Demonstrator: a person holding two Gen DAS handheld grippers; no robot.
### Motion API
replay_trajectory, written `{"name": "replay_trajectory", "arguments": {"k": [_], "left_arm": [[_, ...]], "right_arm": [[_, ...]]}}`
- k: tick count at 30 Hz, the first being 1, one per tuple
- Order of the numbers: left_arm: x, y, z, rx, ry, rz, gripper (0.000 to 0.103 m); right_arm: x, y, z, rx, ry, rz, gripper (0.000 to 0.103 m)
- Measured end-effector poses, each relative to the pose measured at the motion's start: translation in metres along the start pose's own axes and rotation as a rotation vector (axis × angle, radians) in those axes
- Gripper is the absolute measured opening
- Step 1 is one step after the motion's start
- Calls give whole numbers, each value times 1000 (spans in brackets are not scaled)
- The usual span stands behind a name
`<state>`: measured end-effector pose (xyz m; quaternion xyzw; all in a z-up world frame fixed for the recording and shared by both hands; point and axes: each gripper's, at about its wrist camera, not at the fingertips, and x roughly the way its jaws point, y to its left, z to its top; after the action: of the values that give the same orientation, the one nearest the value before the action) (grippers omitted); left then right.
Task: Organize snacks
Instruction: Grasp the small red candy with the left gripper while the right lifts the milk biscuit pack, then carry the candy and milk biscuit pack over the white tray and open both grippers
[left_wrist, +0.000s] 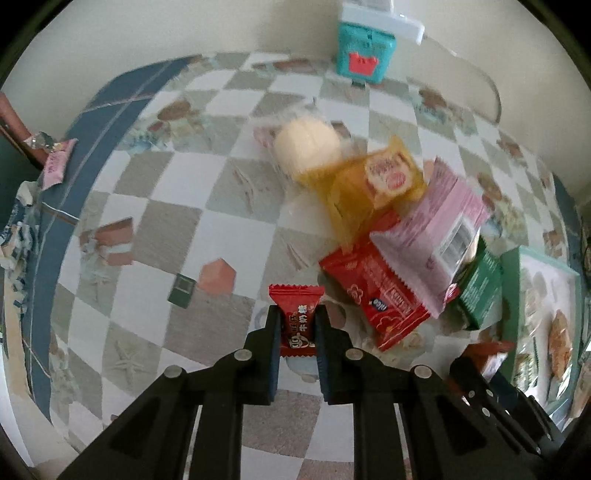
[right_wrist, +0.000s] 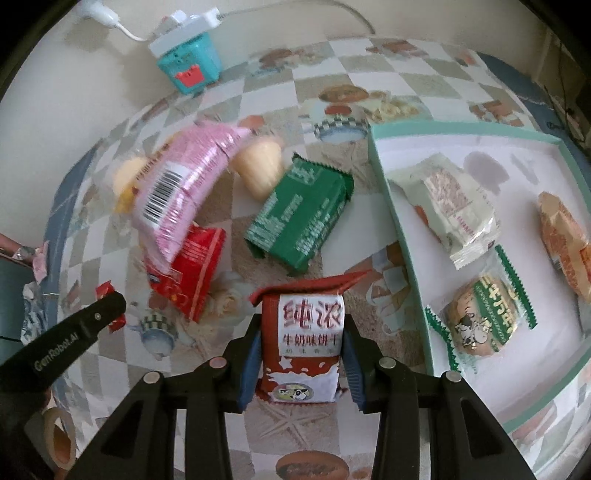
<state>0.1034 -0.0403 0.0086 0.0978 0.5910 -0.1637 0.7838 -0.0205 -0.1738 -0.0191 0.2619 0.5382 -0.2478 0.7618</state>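
Between my left tongs (left_wrist: 297, 325) sits a small red candy (left_wrist: 296, 314), pads clamped on its crinkly wrapper. Right tongs (right_wrist: 301, 347) are squeezed on a red-and-white biscuit pack (right_wrist: 303, 343), upright. Past them on the checkered surface (left_wrist: 155, 206): glossy red pack (left_wrist: 373, 295), green foil pack (right_wrist: 301, 218), pink bag (right_wrist: 184, 188), all piled. Mint tray (right_wrist: 399, 221) to the right holds wrapped cakes, its far edge cut off. Everything's blurry, so most labels are unreadable.
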Motion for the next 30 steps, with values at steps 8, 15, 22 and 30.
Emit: {"name": "replay_trajectory", "arguments": {"k": [8,15,22,30], "left_arm": [[-23,12,1,-37,-72,2,18],[-43,11,1,-50,-127,-4,18],[-60,2,0,-41,-168,-21,17],[-74,-31,-2,15,-196,-70,17]], "right_arm": [[-30,-1,1,9,-63,38,42],[-48,-10,6,49,-115,40,42],[-66,-48,14,152,-161,-17,42],[-85,-107,22,301,-215,-69,42]]}}
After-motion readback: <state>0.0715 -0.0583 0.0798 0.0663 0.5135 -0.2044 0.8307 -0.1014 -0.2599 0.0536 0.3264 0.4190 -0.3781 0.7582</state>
